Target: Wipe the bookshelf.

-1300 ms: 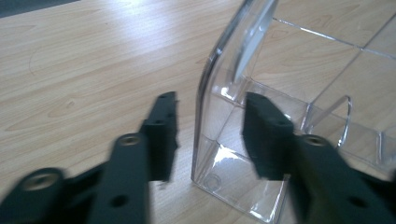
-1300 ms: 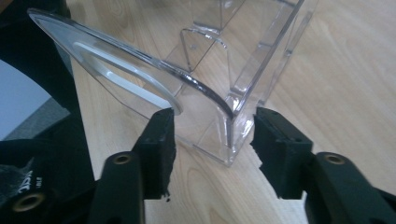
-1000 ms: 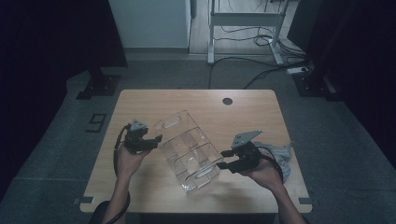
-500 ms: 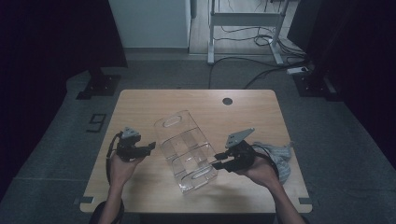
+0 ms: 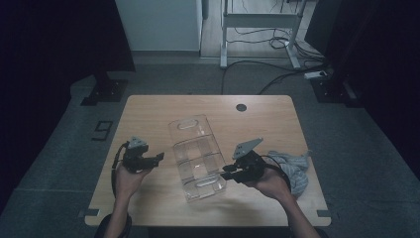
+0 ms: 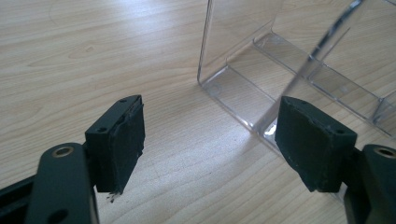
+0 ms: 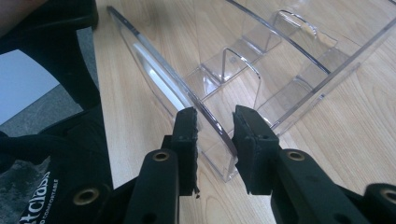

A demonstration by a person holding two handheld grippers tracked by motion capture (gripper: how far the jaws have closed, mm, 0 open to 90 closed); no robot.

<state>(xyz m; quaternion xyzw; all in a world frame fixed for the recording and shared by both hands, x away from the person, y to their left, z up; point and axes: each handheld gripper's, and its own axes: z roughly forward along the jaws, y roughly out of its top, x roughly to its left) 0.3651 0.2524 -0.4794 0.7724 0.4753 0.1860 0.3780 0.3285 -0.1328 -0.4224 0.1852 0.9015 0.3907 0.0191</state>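
While the clear plastic organizer (image 5: 197, 151) is lying near the middle of the desk (image 5: 208, 106), running from the centre toward the near edge, the high view is showing a hand on each side of it. The left gripper (image 5: 157, 157) is hovering just beside the organizer's left wall without touching it, and the right gripper (image 5: 226, 173) is reaching onto the right wall close to the near end. A grey cloth (image 5: 293, 168) is lying by the desk's right edge, behind the right hand.

In the left gripper view, the left gripper (image 6: 208, 135) is standing released, its jaws wide apart over bare wood, with the organizer's corner (image 6: 243, 60) just ahead of them.

In the right gripper view, the right gripper (image 7: 214, 133) is straddling the organizer's thin wall (image 7: 154, 65); its jaws have just been closing around it, one on each side, though a small gap is still showing.
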